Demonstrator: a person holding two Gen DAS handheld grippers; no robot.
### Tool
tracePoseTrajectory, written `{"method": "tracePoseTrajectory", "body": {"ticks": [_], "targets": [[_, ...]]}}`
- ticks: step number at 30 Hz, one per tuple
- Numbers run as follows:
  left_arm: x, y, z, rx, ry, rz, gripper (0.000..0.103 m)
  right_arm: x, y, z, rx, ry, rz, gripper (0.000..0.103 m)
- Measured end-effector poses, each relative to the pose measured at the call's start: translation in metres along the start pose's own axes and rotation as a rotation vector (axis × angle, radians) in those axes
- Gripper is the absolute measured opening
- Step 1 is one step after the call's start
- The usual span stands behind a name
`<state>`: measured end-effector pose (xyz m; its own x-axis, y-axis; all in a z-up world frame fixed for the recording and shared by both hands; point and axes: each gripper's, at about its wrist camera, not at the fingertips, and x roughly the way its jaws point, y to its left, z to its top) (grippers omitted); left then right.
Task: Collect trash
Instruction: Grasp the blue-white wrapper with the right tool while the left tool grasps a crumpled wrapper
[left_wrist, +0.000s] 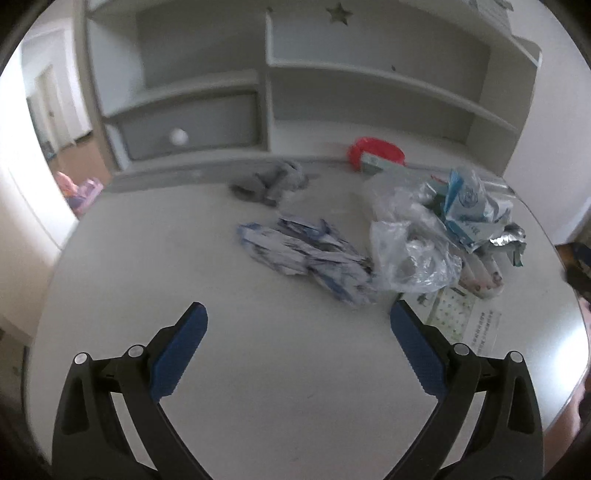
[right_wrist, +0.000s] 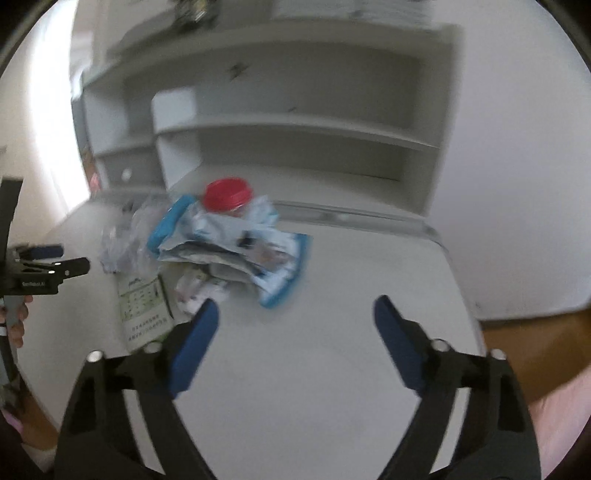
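Both claws are seen closest to the lenses, held above the bare near part of the tabletop (left_wrist: 258, 369): the left claw (left_wrist: 298, 314) is spread wide with nothing between its blue pads, and the right claw (right_wrist: 295, 308) is likewise open and empty. Nothing has been gathered yet, it would seem. Ahead of the left claw a crumpled blue-and-white wrapper (left_wrist: 306, 254) is left lying, touching a clear plastic bag (left_wrist: 410, 251); blue-and-silver packets (left_wrist: 476, 214) are heaped just behind it. A grey cloth (left_wrist: 273, 181) is seen farther back, near the shelf unit (left_wrist: 369, 74), and a red lid (left_wrist: 376, 149) beside it. A printed leaflet (right_wrist: 142, 314) is spotted flat by the heap. Practically all the collecting is judged still to be done.
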<state>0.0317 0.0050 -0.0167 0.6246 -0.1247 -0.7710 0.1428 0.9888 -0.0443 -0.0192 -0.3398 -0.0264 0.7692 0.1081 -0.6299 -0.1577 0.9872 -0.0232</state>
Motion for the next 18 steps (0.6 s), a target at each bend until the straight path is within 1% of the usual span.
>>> {"method": "tracePoseTrajectory", "body": {"ticks": [1, 3, 5, 6, 7, 10, 11, 12, 13, 15, 18], "targets": [[0.006, 0.0, 0.006, -0.009, 0.017, -0.022, 0.096, 0.01, 0.009, 0.003, -0.019, 0.012, 0.012, 0.076], [0.015, -0.001, 0.008, -0.017, 0.033, -0.054, 0.096, 0.027, 0.023, 0.013, -0.066, 0.035, 0.032, 0.076], [0.025, -0.004, 0.015, 0.005, 0.034, -0.053, 0.096, 0.049, 0.035, 0.024, -0.097, 0.056, 0.038, 0.075], [0.03, -0.007, 0.017, 0.012, 0.038, -0.052, 0.096, 0.057, 0.037, 0.027, -0.107, 0.074, 0.054, 0.069], [0.033, -0.008, 0.016, 0.015, 0.041, -0.05, 0.096, 0.061, 0.036, 0.026, -0.111, 0.091, 0.071, 0.061], [0.042, -0.005, 0.02, 0.006, 0.055, -0.059, 0.096, 0.085, 0.044, 0.031, -0.109, 0.151, 0.112, 0.05], [0.041, -0.003, 0.02, 0.005, 0.052, -0.063, 0.096, 0.088, 0.046, 0.031, -0.111, 0.158, 0.121, 0.044], [0.042, -0.001, 0.02, 0.005, 0.052, -0.056, 0.096, 0.091, 0.047, 0.03, -0.108, 0.165, 0.132, 0.026], [0.044, 0.002, 0.019, -0.006, 0.056, -0.052, 0.096, 0.091, 0.047, 0.029, -0.093, 0.161, 0.148, 0.022], [0.05, 0.012, 0.019, -0.043, 0.066, -0.059, 0.096, 0.086, 0.039, 0.029, -0.03, 0.15, 0.166, 0.018], [0.048, 0.022, 0.019, -0.068, 0.058, -0.053, 0.096, 0.066, 0.021, 0.026, 0.029, 0.105, 0.127, 0.017]]}}
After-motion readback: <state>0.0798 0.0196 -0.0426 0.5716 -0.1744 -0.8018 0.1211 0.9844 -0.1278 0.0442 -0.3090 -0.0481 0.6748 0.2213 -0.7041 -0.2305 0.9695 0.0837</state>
